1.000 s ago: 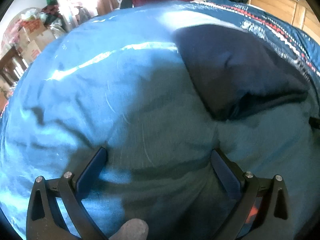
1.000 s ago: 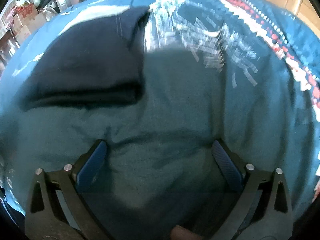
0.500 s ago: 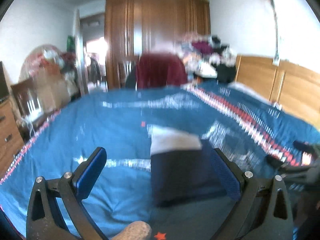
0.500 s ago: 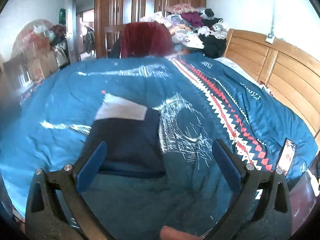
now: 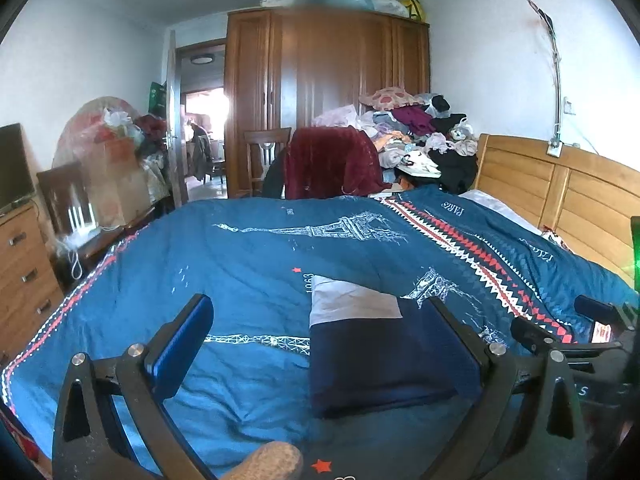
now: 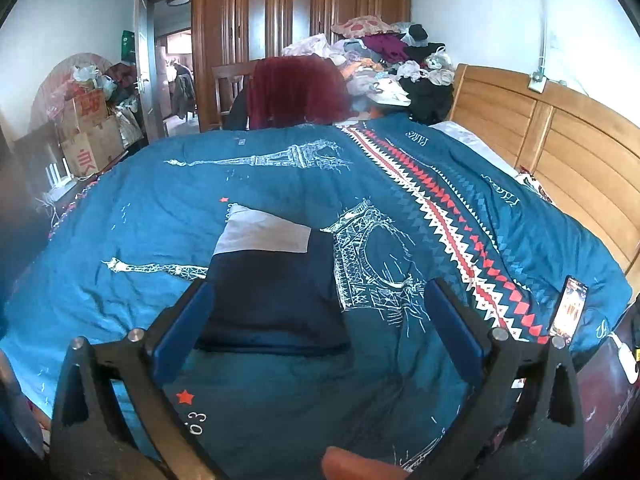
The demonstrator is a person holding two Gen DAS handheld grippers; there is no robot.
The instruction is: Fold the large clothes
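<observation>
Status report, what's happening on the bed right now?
Left tool open, right tool open, both empty. Folded navy garment flat on bedspread. Nothing in the way.

Both views are lit by daylight, with the brightest glare seen through the open doorway [image 5: 204, 104] at upper left, where detail is washed out. The white walls are evenly lit, while the lower frame is shaded and the folded dark garment [image 6: 276, 288] is rendered almost black. Strong fisheye bending and dark vignetted corners are seen at the edges, and slight softness is noted on the far clothes pile [image 6: 384, 60].
</observation>
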